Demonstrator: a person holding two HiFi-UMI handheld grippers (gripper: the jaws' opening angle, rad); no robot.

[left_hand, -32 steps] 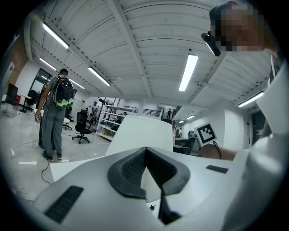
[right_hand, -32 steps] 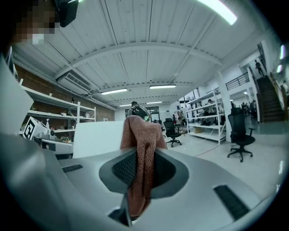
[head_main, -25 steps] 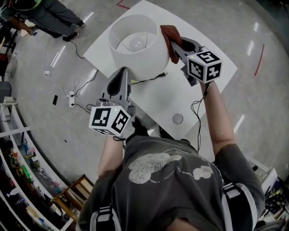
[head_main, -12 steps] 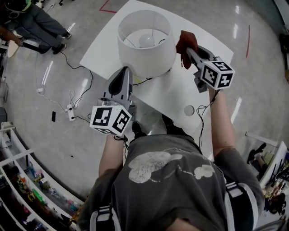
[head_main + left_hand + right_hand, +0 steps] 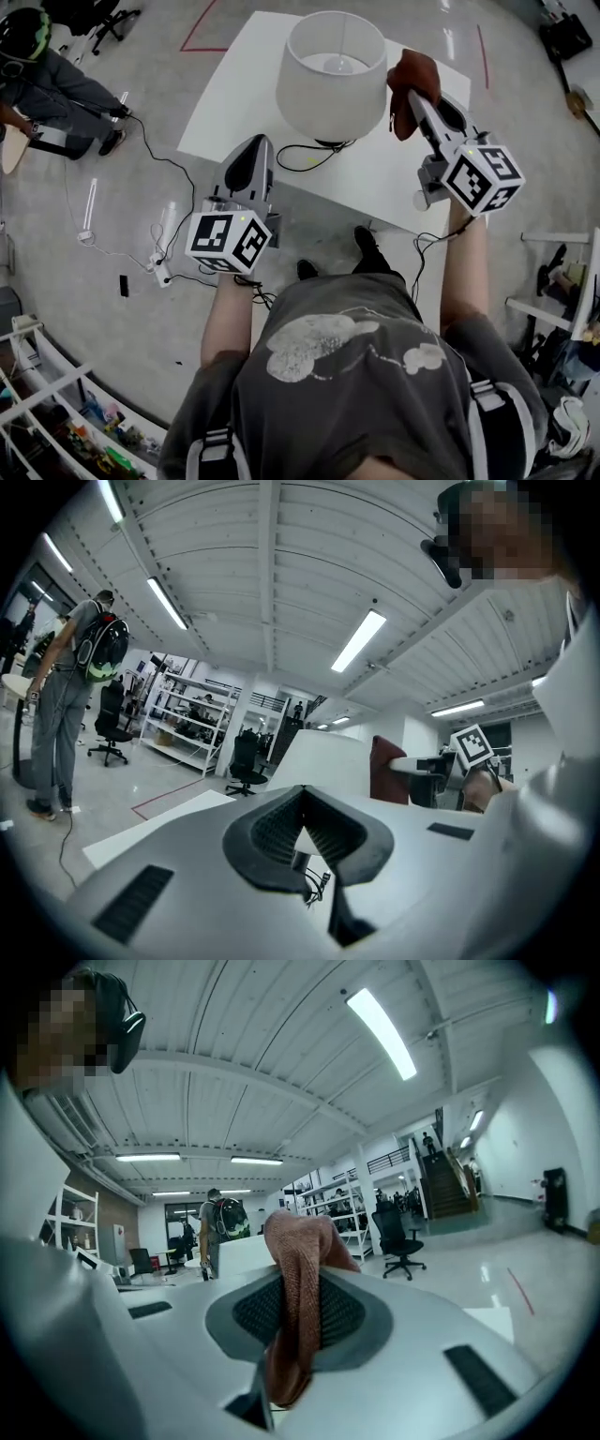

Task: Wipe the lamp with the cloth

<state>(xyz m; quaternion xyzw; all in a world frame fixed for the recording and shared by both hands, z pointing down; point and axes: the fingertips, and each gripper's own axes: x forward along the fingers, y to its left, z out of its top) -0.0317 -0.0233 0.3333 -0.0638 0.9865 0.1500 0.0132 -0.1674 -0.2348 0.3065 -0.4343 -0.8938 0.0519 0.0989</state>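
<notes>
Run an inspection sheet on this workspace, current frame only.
Surface: white table on a grey floor.
Job's things: lamp upright on the table, white shade; reddish-brown cloth held by the shade's right side, contact cannot be told.
Clutter: small round object on the table, partly behind the right gripper.
Grippers: left gripper jaws together, empty, at the table's near edge; right gripper jaws shut on the cloth.
Cables: black lamp cord looped on the table; power strip with leads on the floor.
Surroundings: person at upper left; shelving lower left; red floor tape.
</notes>
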